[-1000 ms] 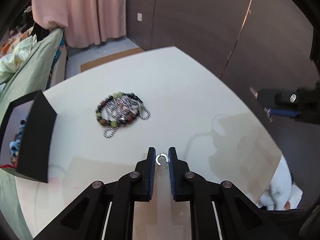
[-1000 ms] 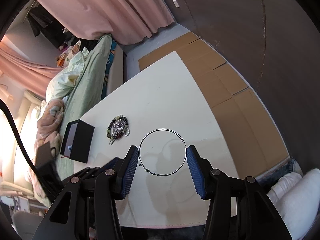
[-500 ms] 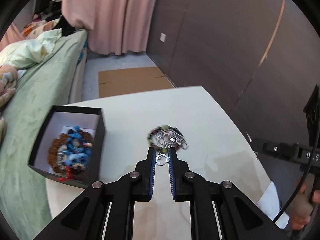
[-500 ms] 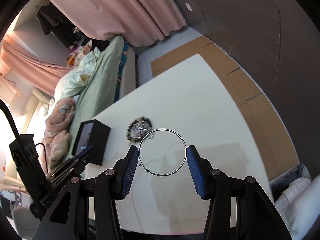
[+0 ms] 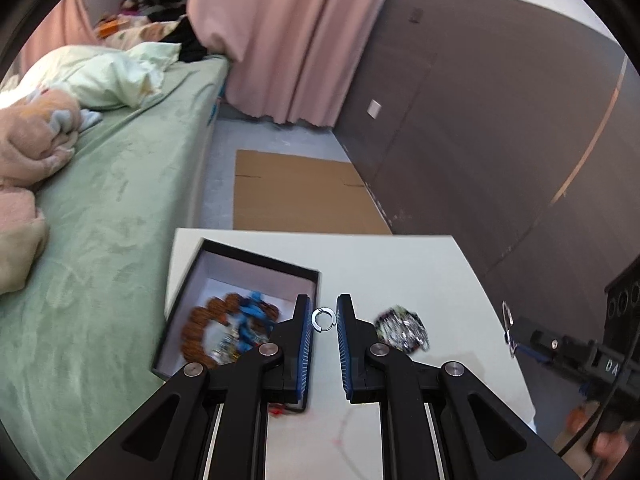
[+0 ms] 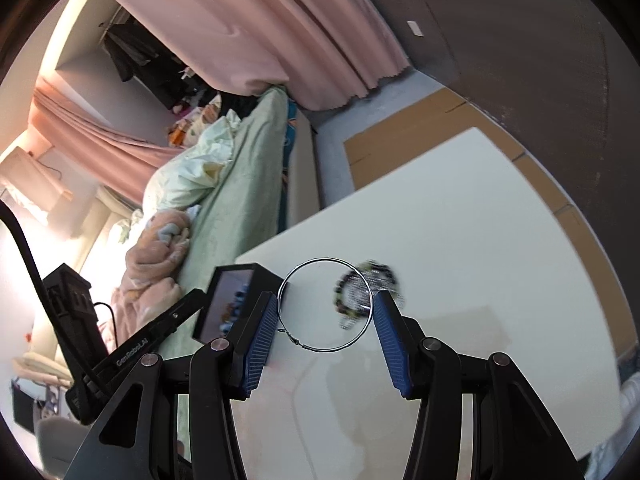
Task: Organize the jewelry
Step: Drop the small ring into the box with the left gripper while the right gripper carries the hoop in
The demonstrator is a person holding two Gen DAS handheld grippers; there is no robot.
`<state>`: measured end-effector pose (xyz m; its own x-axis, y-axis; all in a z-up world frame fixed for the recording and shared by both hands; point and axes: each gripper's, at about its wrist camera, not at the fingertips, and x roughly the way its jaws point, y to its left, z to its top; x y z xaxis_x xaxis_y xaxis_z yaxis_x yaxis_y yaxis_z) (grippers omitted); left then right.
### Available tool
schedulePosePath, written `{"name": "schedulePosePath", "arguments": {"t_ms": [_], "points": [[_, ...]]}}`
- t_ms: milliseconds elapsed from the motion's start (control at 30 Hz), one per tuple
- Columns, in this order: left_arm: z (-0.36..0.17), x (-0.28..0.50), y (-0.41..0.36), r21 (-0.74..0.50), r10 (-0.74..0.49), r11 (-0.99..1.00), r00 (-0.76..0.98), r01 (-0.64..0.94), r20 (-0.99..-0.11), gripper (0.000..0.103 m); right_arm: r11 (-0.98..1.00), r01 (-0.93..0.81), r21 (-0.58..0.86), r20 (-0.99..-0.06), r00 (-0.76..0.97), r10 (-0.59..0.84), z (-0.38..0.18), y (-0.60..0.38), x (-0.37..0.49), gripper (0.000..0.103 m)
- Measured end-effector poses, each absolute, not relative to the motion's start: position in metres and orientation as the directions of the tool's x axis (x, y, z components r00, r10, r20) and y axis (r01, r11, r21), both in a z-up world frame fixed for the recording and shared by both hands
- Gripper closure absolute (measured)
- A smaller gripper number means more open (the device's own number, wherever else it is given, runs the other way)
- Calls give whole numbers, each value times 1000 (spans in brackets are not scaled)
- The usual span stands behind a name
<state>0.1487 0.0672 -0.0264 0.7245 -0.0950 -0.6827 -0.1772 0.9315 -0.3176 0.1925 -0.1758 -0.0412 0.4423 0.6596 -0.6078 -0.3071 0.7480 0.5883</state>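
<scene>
My left gripper [image 5: 324, 320] is shut on a small silver ring [image 5: 323, 318], held in the air just past the right wall of the black jewelry box [image 5: 256, 258]. The box holds brown and blue bead bracelets [image 5: 224, 322]. A blurred heap of beads and chains [image 5: 402, 327] lies on the white table [image 5: 400, 264] to the right of my fingers. My right gripper [image 6: 325, 307] is shut on a large thin wire hoop [image 6: 294, 276], above the table between the box [image 6: 224, 284] and the bead heap [image 6: 366, 286]. The right gripper also shows in the left wrist view [image 5: 510, 330].
A green bed [image 5: 104, 240] with crumpled bedding runs along the table's left side. Flat cardboard [image 5: 296, 196] lies on the floor beyond the table. A pink curtain [image 5: 288, 40] and a dark wall panel [image 5: 480, 140] stand behind. A hand [image 5: 600, 436] holds the right gripper's handle.
My left gripper has swung left with the small ring, from in front of the bead heap to the edge of the box. My right gripper has shifted left with the hoop, nearer the box.
</scene>
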Motion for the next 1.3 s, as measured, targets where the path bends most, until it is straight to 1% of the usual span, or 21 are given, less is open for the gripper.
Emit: {"name": "schedulePosePath", "arguments": {"t_ms": [100, 333, 467, 500, 567, 600, 633, 700, 1100, 1300], "points": [[-26, 151, 82, -344, -96, 916, 721, -206, -687, 89, 729, -324, 603, -590, 433, 681, -40, -159, 195, 52], [-38, 153, 116, -443, -155, 851, 669, -283, -727, 88, 670, -373, 642, -541, 399, 740, -39, -116, 194, 52], [-38, 147, 130, -483, -179, 822, 670, -301, -721, 88, 657, -396, 641, -540, 376, 753, -40, -92, 190, 52], [-37, 145, 133, -486, -177, 820, 673, -303, -719, 85, 657, -403, 637, -542, 371, 754, -39, -86, 190, 52], [-33, 140, 138, -487, -169, 818, 683, -305, -710, 62, 665, -419, 618, -554, 368, 747, -37, -75, 190, 52], [-30, 137, 140, -493, -164, 815, 696, -303, -699, 38, 669, -425, 610, -558, 369, 743, -35, -71, 189, 52], [-26, 132, 143, -501, -154, 810, 715, -303, -682, 23, 673, -433, 600, -564, 368, 739, -34, -67, 189, 52], [-18, 123, 150, -513, -133, 804, 750, -300, -648, 15, 676, -441, 590, -574, 361, 735, -32, -59, 188, 52], [-7, 105, 185, -505, -57, 784, 769, -360, -637, 14, 685, -498, 531, -615, 330, 716, -18, -22, 198, 52], [-9, 107, 185, -496, -46, 786, 765, -369, -643, 13, 666, -514, 540, -601, 319, 733, -28, -15, 208, 51]]}}
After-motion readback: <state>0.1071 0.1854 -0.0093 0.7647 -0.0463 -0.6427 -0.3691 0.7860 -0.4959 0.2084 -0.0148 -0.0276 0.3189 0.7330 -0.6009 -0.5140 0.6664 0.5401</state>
